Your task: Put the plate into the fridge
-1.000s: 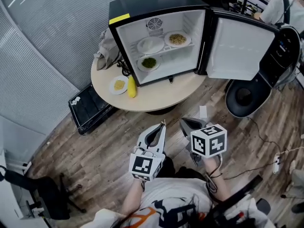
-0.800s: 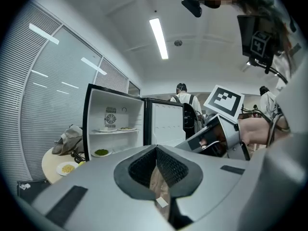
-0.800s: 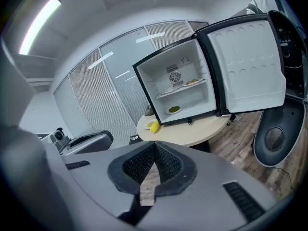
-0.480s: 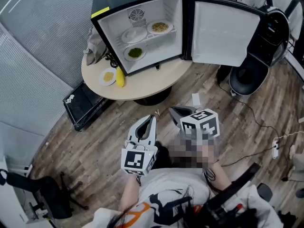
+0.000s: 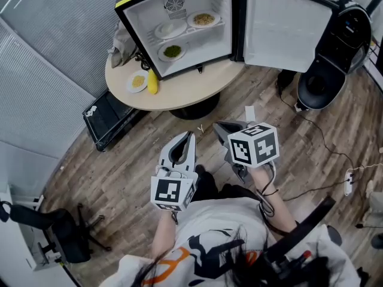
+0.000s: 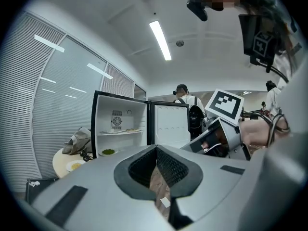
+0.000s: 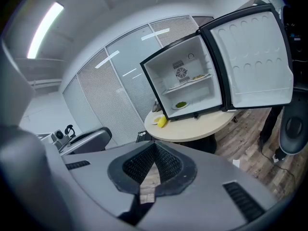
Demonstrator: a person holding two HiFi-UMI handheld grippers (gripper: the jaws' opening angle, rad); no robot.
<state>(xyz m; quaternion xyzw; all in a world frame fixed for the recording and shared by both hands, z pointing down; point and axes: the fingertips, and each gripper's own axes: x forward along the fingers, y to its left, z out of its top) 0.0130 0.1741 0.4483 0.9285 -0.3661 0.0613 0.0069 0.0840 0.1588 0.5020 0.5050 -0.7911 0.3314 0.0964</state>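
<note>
"What's worn?"

"A white T-shirt (image 5: 206,235) with black and orange print, bottom centre of the frame."

"And the tools?"

"The left gripper (image 5: 191,135) and right gripper (image 5: 218,125) have grey shells and black ribbed pads (image 6: 171,166). Each carries a white marker cube (image 5: 170,194) with black squares. A black cable (image 5: 267,191) loops below the right one."

At twelve o'clock we see the fridge (image 5: 149,11) standing open on the table (image 5: 197,89), a plate (image 5: 137,81) at eleven o'clock beside it. Our left gripper (image 5: 190,136) and right gripper (image 5: 219,127) hang near centre.
</note>
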